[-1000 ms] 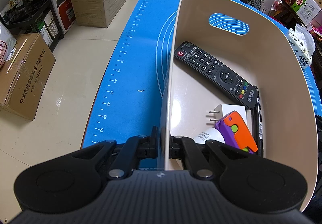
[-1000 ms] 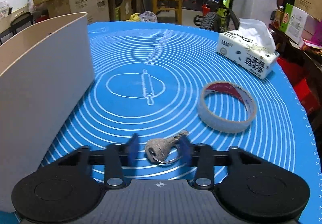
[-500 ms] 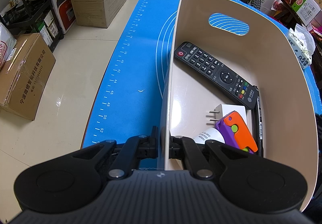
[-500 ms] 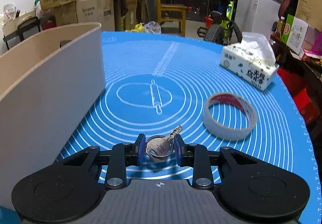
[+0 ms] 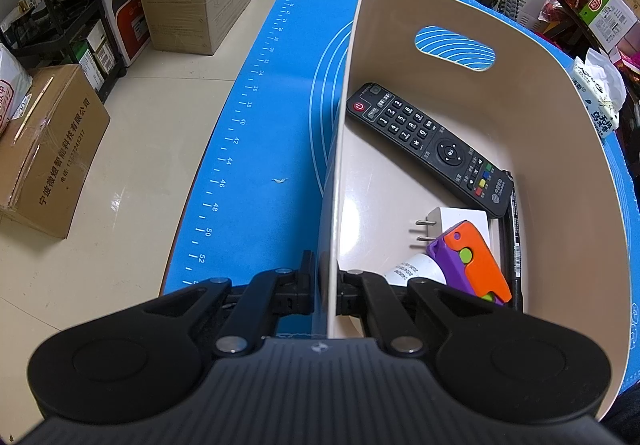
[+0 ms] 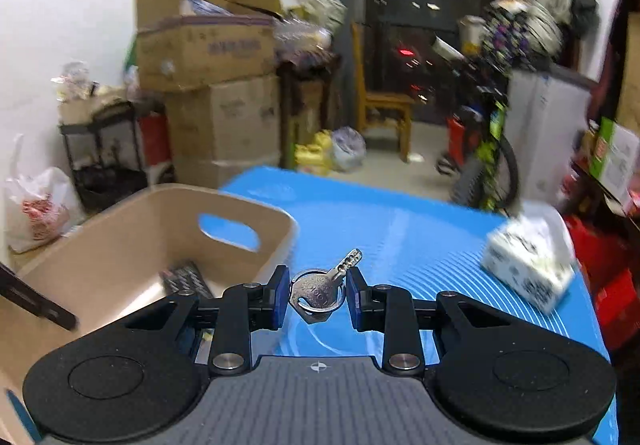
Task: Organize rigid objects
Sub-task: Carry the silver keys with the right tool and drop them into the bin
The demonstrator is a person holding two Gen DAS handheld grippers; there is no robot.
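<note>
My right gripper [image 6: 318,295] is shut on a silver key [image 6: 318,291] with a ring, held in the air above the blue mat [image 6: 400,229], just right of the beige bin [image 6: 120,245]. My left gripper [image 5: 325,287] is shut on the near left wall of the same beige bin [image 5: 560,133]. Inside the bin lie a black remote [image 5: 432,145], a white plug adapter [image 5: 452,221], an orange and purple toy [image 5: 472,261], a white tube [image 5: 416,271] and a black pen [image 5: 516,245].
A white tissue pack [image 6: 528,269] sits on the mat at the right, also seen past the bin [image 5: 596,97]. Cardboard boxes [image 5: 52,149] stand on the floor at the left. A bicycle [image 6: 488,149] and a wooden chair [image 6: 384,113] stand beyond the table.
My right gripper closed on the key and lifted it off the mat, tilting up so the bin's inside and the room came into view. The tape roll has dropped out of view. The left gripper held still.
</note>
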